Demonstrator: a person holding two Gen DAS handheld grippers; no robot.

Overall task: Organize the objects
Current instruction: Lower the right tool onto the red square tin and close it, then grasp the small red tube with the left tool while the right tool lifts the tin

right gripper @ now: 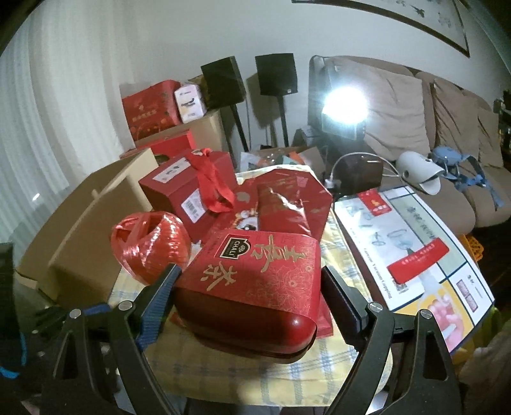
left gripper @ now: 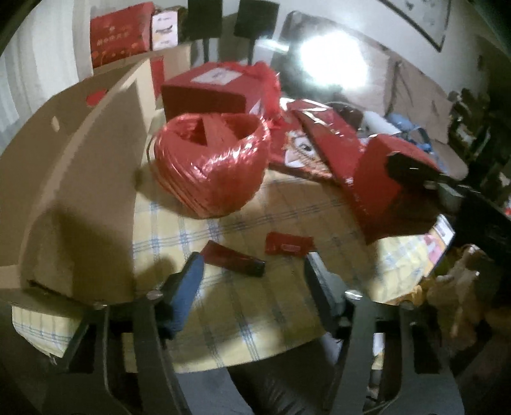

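Tea box (right gripper: pixel 255 287): glossy dark-red, rounded edges, gold-patterned sleeve, between right tool (right gripper: pixel 252 293) pads.

A plain pale wall (right gripper: pixel 159 48) closes the back of the room, with a dark-framed picture (right gripper: pixel 415 22) hung high on it. White curtains (right gripper: pixel 41 127) fall in folds at the left. A beige sofa (right gripper: pixel 415 127) with loose cushions runs along the right side. Two black speakers (right gripper: pixel 274 75) stand on thin stands against the wall. Between speakers and sofa a very bright lamp (right gripper: pixel 343 105) glares toward the camera, washing out whatever lies around it
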